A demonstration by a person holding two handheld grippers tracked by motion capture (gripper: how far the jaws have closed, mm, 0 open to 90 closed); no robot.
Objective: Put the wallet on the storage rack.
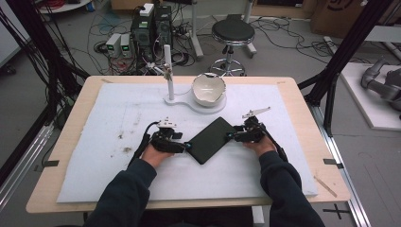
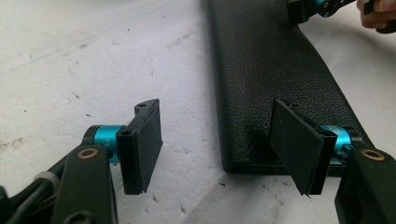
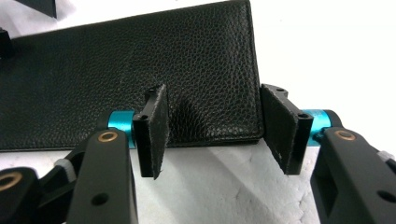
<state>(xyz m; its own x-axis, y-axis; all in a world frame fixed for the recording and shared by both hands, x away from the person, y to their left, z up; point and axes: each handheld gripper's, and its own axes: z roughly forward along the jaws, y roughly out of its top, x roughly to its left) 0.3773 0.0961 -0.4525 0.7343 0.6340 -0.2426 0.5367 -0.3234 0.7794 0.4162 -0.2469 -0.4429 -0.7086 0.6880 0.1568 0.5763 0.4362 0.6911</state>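
With both grippers, left gripper point(image 2: 215, 144) and right gripper point(image 3: 210, 133), wide open, we should straddle the black leather case point(image 1: 210, 139) corners evenly before closing.

Light wooden table point(image 1: 302, 101) topped with a white mat point(image 1: 283, 156), soiled by dark specks at its left. Grey floor point(image 1: 283, 52) beyond, strewn with black cables point(image 1: 279, 28). A black round stool point(image 1: 232, 32) on a chrome base stands behind the table, electronic boxes point(image 1: 151, 28) to its left. Black frame struts point(image 1: 347, 47) flank both sides.
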